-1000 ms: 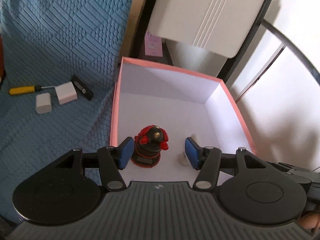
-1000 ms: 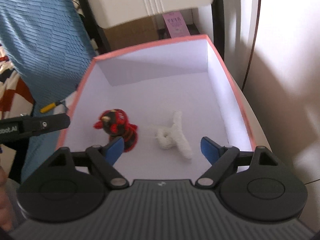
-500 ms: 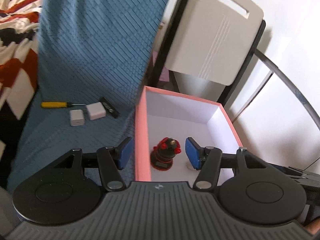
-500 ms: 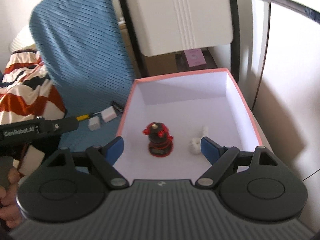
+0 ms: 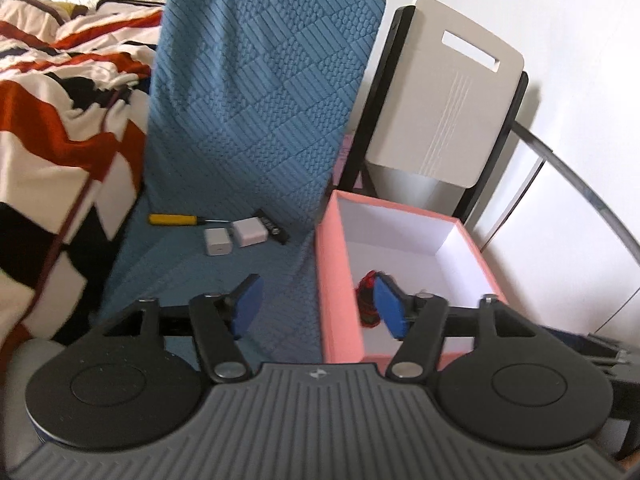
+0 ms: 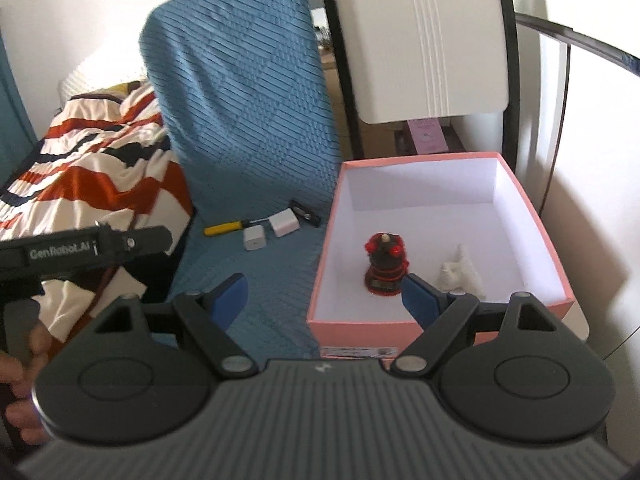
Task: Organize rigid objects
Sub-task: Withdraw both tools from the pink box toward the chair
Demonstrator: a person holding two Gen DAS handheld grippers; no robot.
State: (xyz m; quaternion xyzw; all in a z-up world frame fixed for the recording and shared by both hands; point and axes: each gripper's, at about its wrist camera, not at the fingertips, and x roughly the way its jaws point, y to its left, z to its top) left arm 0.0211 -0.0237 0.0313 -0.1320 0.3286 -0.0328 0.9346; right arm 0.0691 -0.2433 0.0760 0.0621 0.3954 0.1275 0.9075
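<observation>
The left gripper (image 5: 316,312) has just been opening its jaws and they stand wide with nothing between them; one pad overlaps the red figure (image 5: 367,300) in view only, well above it. The right gripper (image 6: 324,296) is also wide and empty, hanging above the near wall of the pink box (image 6: 320,280).

Inside the box the red figure (image 6: 385,264) stands upright, and a white figure (image 6: 460,272) lies just beside it, apart. Out on the blue cover (image 6: 248,280) lie 4 more things in a tight cluster: a screwdriver (image 6: 224,227), 2 white chargers (image 6: 255,238) (image 6: 284,222) and a black stick (image 6: 306,213), the stick touching or nearly touching the farther charger.

Judging from this, the cluster is the likely next target, and its crowding is the main risk: wide jaws coming down on 1 charger could nudge its neighbour or pinch both. The cover looks soft and sloped, so a pushed piece may slide toward the striped blanket (image 6: 100,168). The screwdriver is thin and round, likely to roll out of a grip. A careless drop into the box could topple the red figure.
</observation>
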